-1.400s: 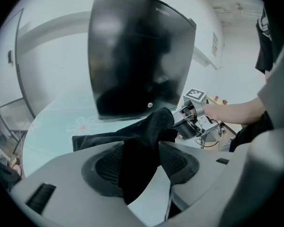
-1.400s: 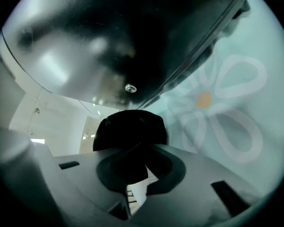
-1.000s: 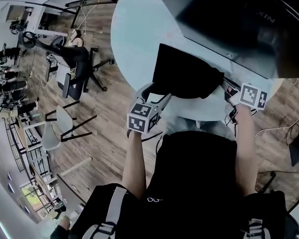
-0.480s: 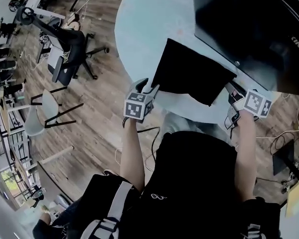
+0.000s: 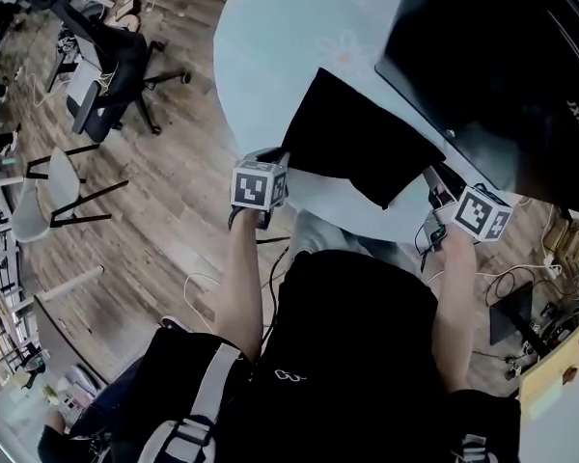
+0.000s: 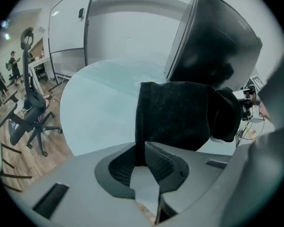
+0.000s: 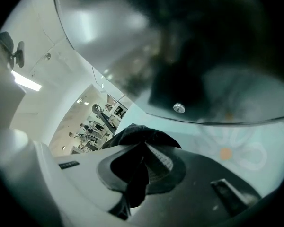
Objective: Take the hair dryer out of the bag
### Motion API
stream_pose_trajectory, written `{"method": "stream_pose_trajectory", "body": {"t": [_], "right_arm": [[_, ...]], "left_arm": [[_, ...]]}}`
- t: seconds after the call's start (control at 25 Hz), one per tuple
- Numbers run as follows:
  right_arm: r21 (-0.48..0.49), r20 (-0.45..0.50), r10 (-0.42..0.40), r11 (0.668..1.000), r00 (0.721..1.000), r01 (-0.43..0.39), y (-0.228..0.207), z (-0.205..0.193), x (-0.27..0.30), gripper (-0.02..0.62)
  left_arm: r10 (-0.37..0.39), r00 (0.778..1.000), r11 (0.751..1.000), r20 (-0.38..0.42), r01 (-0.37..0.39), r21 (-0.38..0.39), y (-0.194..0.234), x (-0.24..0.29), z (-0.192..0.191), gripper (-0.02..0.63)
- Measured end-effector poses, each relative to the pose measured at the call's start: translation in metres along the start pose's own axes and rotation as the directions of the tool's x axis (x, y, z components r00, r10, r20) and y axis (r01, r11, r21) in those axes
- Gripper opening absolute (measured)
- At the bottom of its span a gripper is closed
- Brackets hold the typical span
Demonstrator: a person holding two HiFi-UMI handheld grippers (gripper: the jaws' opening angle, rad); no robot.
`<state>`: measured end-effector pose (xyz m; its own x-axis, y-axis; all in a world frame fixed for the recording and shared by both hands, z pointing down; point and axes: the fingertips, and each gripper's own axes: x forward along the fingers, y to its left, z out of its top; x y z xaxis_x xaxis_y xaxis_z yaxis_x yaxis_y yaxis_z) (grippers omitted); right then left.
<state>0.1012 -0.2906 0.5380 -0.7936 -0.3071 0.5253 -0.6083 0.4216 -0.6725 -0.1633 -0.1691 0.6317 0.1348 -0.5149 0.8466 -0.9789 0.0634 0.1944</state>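
Observation:
A black cloth bag (image 5: 367, 148) lies on the pale blue round table (image 5: 270, 56), stretched between my two grippers. The left gripper (image 5: 278, 165) is at the bag's near left corner; its jaws have just been closing and now pinch the black cloth. In the left gripper view the bag (image 6: 180, 117) runs down between the pads of the left gripper (image 6: 141, 148). My right gripper (image 5: 434, 189) holds the bag's right end, and in the right gripper view a fold of the bag (image 7: 135, 134) is squeezed in the right gripper (image 7: 141, 150). No hair dryer shows.
A large dark screen (image 5: 502, 56) stands on the table just behind the bag, close above the right gripper (image 7: 180, 41). Office chairs (image 5: 106, 56) and a white chair (image 5: 39, 210) stand on the wooden floor at left. Cables (image 5: 521, 297) lie at right.
The left gripper came down to the bag's near left corner and its open jaws closed on the cloth. The bag's bulging right end now lies flatter. The right gripper kept its grip.

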Motion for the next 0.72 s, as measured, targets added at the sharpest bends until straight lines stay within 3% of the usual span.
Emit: {"method": "stream_pose_trajectory", "body": {"t": [0.12,0.44,0.72], "right_arm": [[-0.013,0.006,-0.013,1.0,1.0,0.013,-0.001,-0.001,-0.004,0.026],[-0.028,0.093,0.001,1.0,0.996,0.001,0.011,0.012,-0.019,0.026],[0.006,0.207,-0.025,1.0,0.978,0.025,-0.004,0.03,-0.068,0.026]], "left_arm": [[-0.006,1.0,0.999,0.006,0.006,-0.035,0.001,0.002,-0.002,0.028],[-0.045,0.989,0.986,0.144,0.067,-0.155,0.009,-0.013,0.027,0.021],[-0.025,0.98,0.994,0.197,0.045,-0.098,0.001,-0.032,0.054,0.021]]}}
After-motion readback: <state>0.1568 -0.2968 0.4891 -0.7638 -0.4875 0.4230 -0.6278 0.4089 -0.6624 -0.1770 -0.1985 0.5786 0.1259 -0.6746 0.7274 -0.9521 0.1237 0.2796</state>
